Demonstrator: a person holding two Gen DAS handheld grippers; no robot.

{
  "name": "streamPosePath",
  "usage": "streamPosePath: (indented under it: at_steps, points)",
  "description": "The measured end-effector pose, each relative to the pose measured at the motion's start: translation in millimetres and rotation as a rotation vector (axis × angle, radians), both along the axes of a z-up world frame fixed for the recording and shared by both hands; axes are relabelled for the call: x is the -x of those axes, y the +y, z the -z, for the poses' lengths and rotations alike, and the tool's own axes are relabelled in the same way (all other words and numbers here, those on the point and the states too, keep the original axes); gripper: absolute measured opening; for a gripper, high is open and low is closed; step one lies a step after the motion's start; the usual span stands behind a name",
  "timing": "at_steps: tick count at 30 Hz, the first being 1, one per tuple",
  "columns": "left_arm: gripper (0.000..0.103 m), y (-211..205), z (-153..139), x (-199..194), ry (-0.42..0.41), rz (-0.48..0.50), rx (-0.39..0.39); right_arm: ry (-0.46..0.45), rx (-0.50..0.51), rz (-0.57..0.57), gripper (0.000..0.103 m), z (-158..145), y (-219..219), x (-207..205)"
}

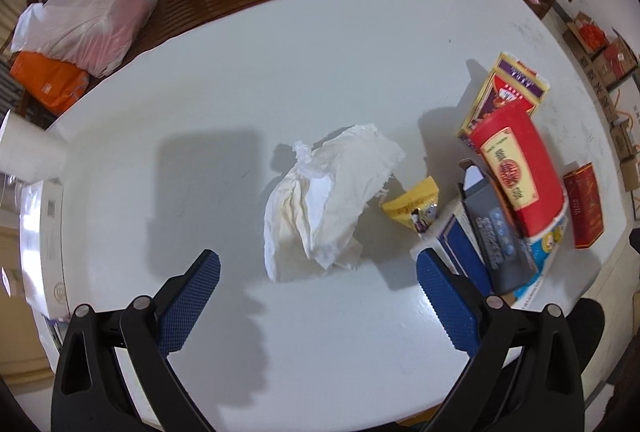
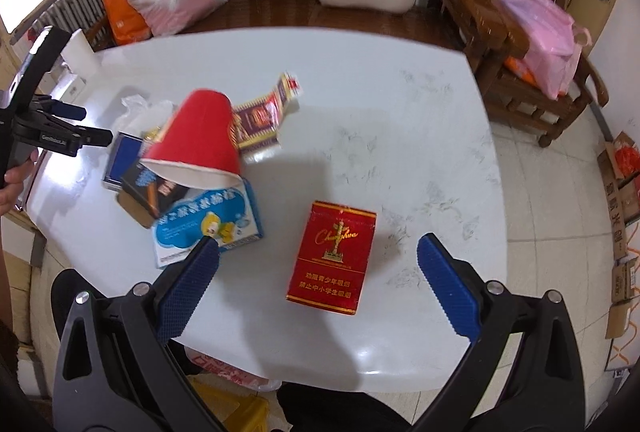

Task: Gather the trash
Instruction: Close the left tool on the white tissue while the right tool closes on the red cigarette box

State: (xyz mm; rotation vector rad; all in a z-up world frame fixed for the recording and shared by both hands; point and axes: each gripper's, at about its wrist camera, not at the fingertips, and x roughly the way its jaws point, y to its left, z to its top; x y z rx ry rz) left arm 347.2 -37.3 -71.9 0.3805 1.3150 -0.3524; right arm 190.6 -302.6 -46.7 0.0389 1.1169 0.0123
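Left fingers (image 1: 318, 280): spreading wide, gripping nothing, hovering before the crumpled tissue (image 1: 328, 200).
Right fingers (image 2: 318, 264): gaping apart, framing the red cigarette pack (image 2: 332, 256).
Trash: lying on the white bench (image 2: 400, 152); red cup (image 2: 196, 140) tipping over the boxes.

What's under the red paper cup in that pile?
The red paper cup lies tipped on a blue-and-white carton and a dark box. A purple-and-yellow box sits behind it. Whatever lies deeper is covered.
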Motion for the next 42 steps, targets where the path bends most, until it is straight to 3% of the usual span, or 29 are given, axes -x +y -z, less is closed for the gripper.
streamPosePath:
  at_steps: [19, 27, 30, 32, 35, 40, 42]
  points:
    - [0.096, 1.0, 48.3, -29.7, 0.083, -0.005, -0.003, 0.141, -0.045, -0.016, 0.097, 65.6, -5.7, -24.9]
    - [0.096, 1.2, 55.2, -34.9, 0.093, 0.013, 0.012, 0.168, -0.05, -0.013, 0.081, 80.3, -5.1, -29.6]
    - [0.089, 0.5, 58.3, -37.1, 0.1, 0.019, 0.019, 0.16, -0.011, -0.012, 0.074, 81.0, -3.8, -29.3]
    - [0.083, 1.9, 63.5, -44.3, 0.112, 0.019, 0.017, 0.156, 0.031, -0.012, 0.06, 80.2, -2.9, -30.7]
    - [0.078, 0.4, 61.9, -46.3, 0.1, 0.029, 0.023, 0.157, 0.025, -0.015, 0.059, 80.0, 0.3, -32.8]
    - [0.051, -9.9, 54.3, -38.0, 0.085, 0.049, 0.03, 0.159, 0.022, -0.013, 0.058, 79.8, 3.4, -33.0]
    - [0.046, -12.4, 52.7, -32.7, 0.087, 0.05, 0.03, 0.16, 0.014, -0.009, 0.058, 78.2, 3.0, -32.6]
